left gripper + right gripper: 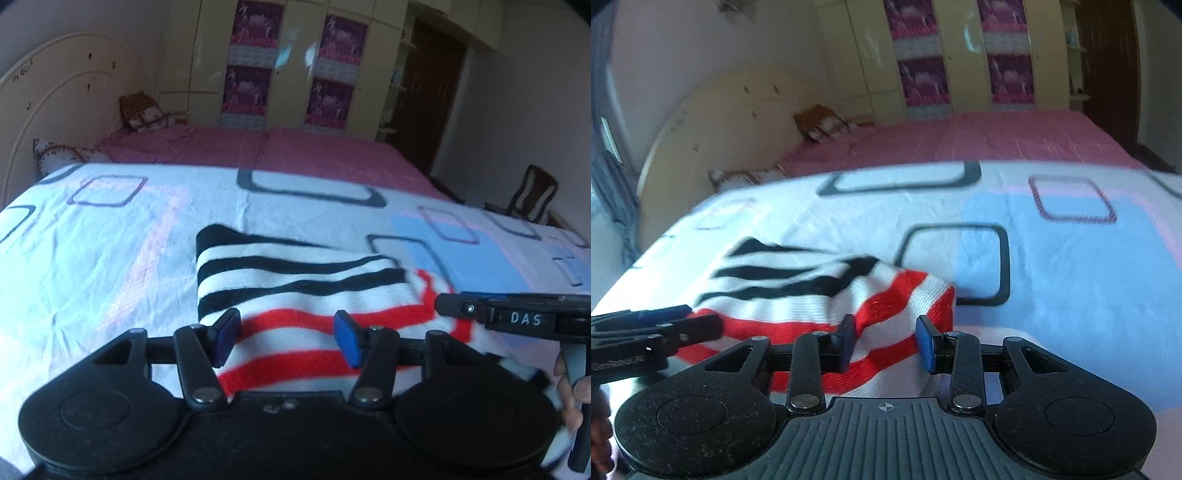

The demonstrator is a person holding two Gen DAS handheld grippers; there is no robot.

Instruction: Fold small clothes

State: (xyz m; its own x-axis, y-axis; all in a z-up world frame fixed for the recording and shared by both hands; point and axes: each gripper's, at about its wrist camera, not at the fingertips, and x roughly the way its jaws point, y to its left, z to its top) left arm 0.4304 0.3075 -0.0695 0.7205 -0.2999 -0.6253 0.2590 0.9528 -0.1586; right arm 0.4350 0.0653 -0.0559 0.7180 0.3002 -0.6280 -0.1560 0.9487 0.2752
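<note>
A knitted garment [295, 280] with black, white and red stripes lies folded on the bed sheet [110, 258]. My left gripper [287, 336] hovers over its near red-striped part. Its blue pads [225, 336] stand apart and the cloth runs flat past both of them. In the right wrist view the garment [820, 295] ends in a thick folded edge at the right. There my right gripper [887, 343] is open just above the red stripes, near that edge. Each gripper shows side-on in the other's view: the right gripper [443, 305] and the left gripper [714, 326].
The light sheet with square outlines covers the near bed. A pink bedspread [277, 151], pillows [144, 114] and a cream headboard [66, 103] lie beyond. A wardrobe with purple posters [251, 62] lines the far wall. A wooden chair [532, 192] stands at the right. A hand [569, 391] holds the right gripper's handle.
</note>
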